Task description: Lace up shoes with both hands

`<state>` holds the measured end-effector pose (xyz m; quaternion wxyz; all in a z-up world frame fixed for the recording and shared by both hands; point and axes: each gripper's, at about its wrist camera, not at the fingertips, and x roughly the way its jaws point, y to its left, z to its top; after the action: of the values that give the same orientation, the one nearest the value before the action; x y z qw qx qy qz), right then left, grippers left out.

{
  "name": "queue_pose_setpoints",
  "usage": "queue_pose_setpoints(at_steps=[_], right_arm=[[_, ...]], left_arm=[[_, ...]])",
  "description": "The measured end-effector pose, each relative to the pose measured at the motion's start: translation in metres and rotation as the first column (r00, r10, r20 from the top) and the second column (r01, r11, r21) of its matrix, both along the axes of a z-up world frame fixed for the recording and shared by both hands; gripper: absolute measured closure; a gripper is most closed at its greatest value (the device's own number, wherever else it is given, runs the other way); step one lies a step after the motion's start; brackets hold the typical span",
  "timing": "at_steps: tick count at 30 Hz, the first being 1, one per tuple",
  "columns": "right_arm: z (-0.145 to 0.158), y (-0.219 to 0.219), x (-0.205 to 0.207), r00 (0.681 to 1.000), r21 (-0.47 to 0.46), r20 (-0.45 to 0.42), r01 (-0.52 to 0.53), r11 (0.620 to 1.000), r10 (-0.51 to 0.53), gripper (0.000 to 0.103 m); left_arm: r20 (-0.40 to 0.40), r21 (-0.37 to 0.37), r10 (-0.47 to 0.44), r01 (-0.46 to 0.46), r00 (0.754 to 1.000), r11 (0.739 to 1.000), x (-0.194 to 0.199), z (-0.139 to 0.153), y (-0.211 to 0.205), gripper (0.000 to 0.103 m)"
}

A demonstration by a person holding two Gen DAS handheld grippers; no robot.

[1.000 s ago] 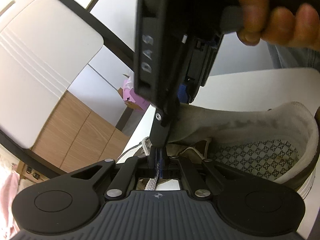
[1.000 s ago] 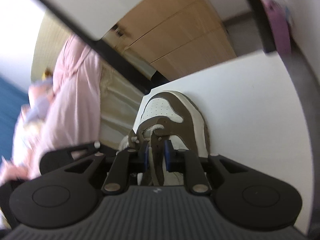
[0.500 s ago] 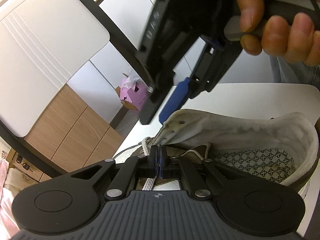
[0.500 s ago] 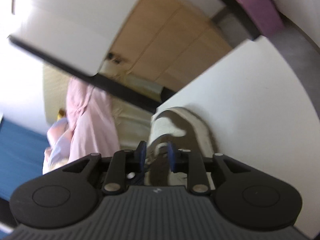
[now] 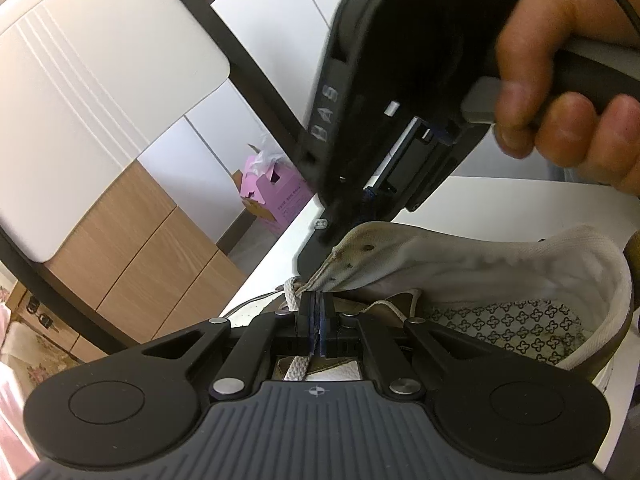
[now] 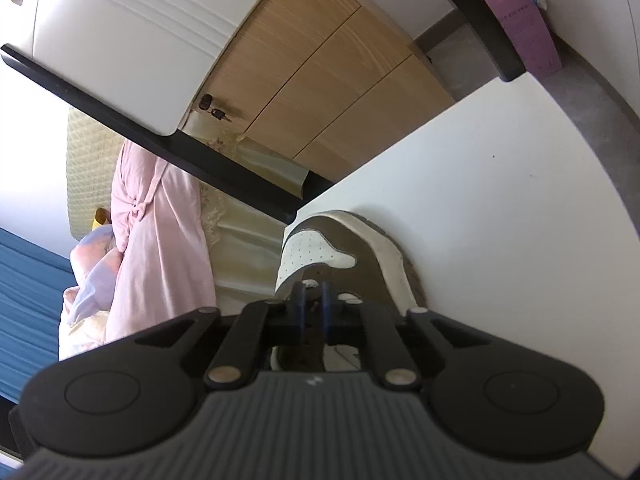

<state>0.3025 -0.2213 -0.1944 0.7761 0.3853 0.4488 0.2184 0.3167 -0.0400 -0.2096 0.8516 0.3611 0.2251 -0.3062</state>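
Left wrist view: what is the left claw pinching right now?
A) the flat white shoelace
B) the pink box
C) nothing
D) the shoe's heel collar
A: the left claw is shut on the flat white shoelace, which runs out below its pads beside the shoe.

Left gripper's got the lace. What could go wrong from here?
The shoe sits with its toe at the table edge; a tug could push it off. The lace is pinched in the shut left gripper; it may slip out. The right gripper hangs close above; the two could collide.
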Motion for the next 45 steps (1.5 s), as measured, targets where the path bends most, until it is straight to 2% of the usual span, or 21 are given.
queue_pose_setpoints(at_steps=[8,11,13,17,24,27,30,32,39,45], right_arm=[[0.003,-0.010,-0.005,0.995,0.010,0.027,0.098,0.995,-0.098,0.103],[0.003,-0.015,-0.006,0.992,-0.022,0.023,0.124,0.992,-0.123,0.102],[-0.002,-0.015,-0.005,0.994,0.007,-0.008,0.106,0.994,-0.106,0.098],[-0.004,-0.011,-0.006,0.997,0.044,-0.010,0.081,0.996,-0.080,0.094],[-0.006,-0.002,-0.004,0.997,0.062,-0.029,0.066,0.996,-0.065,0.094],[-0.005,0.000,-0.003,0.998,0.061,-0.025,0.065,0.996,-0.064,0.094],[-0.002,0.003,-0.002,0.999,0.027,0.003,0.037,0.999,-0.037,0.100],[0.000,0.005,-0.001,1.000,0.007,0.017,0.021,1.000,-0.021,0.101],[-0.001,-0.004,-0.003,0.997,0.042,0.020,0.079,0.996,-0.080,0.101],[-0.001,-0.009,-0.005,0.993,0.036,0.024,0.116,0.993,-0.117,0.103]], left_arm=[[-0.029,-0.037,0.035,-0.036,0.999,0.999,-0.006,0.002,0.010,0.098],[-0.036,-0.049,0.043,-0.045,0.998,0.998,-0.012,0.009,0.019,0.098],[-0.039,-0.055,0.048,-0.050,0.998,0.997,-0.012,0.008,0.019,0.098],[-0.050,-0.072,0.056,-0.060,0.997,0.996,-0.011,0.007,0.016,0.099],[-0.057,-0.092,0.060,-0.065,0.997,0.994,-0.027,0.018,0.011,0.099],[-0.058,-0.093,0.061,-0.066,0.996,0.993,-0.074,0.028,0.010,0.099],[-0.067,-0.092,0.069,-0.075,0.995,0.993,-0.059,0.023,0.008,0.098],[-0.075,-0.096,0.075,-0.082,0.994,0.992,-0.057,0.024,0.008,0.097],[-0.079,-0.112,0.080,-0.089,0.994,0.990,-0.059,0.028,0.011,0.094],[-0.057,-0.105,0.076,-0.082,0.995,0.991,-0.065,0.030,0.012,0.093]])
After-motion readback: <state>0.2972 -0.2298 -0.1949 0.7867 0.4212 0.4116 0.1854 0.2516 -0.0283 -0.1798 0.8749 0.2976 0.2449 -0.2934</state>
